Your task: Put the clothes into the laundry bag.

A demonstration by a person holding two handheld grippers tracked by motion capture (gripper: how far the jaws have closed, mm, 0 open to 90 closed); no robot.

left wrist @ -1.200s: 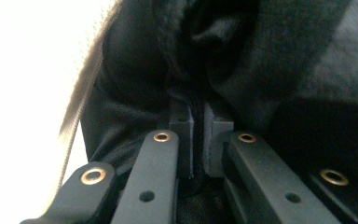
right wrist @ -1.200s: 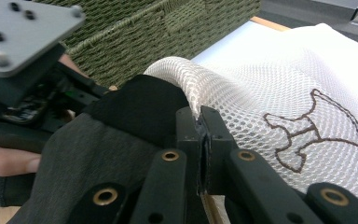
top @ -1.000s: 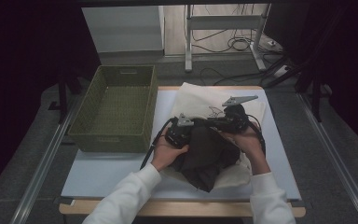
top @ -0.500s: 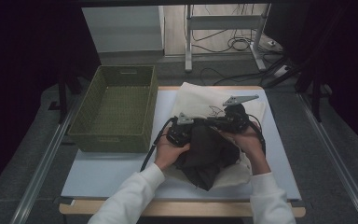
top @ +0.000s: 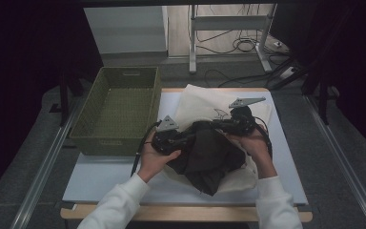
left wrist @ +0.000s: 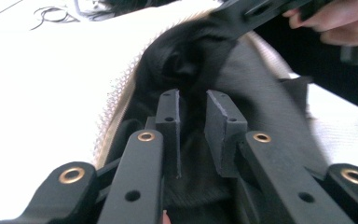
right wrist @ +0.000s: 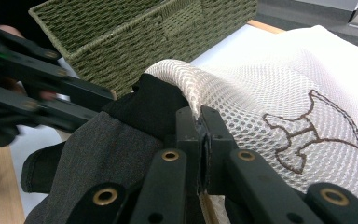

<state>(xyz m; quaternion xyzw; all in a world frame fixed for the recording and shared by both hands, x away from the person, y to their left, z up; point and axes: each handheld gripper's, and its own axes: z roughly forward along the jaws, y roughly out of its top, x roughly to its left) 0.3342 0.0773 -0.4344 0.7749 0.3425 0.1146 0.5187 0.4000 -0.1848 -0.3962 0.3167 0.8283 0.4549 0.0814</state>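
A white mesh bag [top: 202, 101] with a brown stitched mark lies on the table, and a dark grey garment [top: 209, 157] spills out of its mouth toward the person. My right gripper [right wrist: 200, 116] is shut on the bag's rolled mesh rim [right wrist: 186, 81] and holds it up over the garment [right wrist: 107, 149]. My left gripper [left wrist: 193, 107] has its jaws a little apart, pointing into the bag's mouth with the dark garment [left wrist: 261, 79] under and beyond them. In the high view the left gripper [top: 190, 136] and right gripper [top: 205, 125] meet tip to tip above the garment.
A green woven basket [top: 114, 143] stands at the table's left, close to the left hand, and its wall [right wrist: 135, 28] rises just behind the bag. The pale mat [top: 109, 171] is bare in front of the basket. Cables and a metal frame lie on the floor beyond.
The left gripper has drawn slightly to the left and toward the person. The right gripper keeps the bag's rim where it was.
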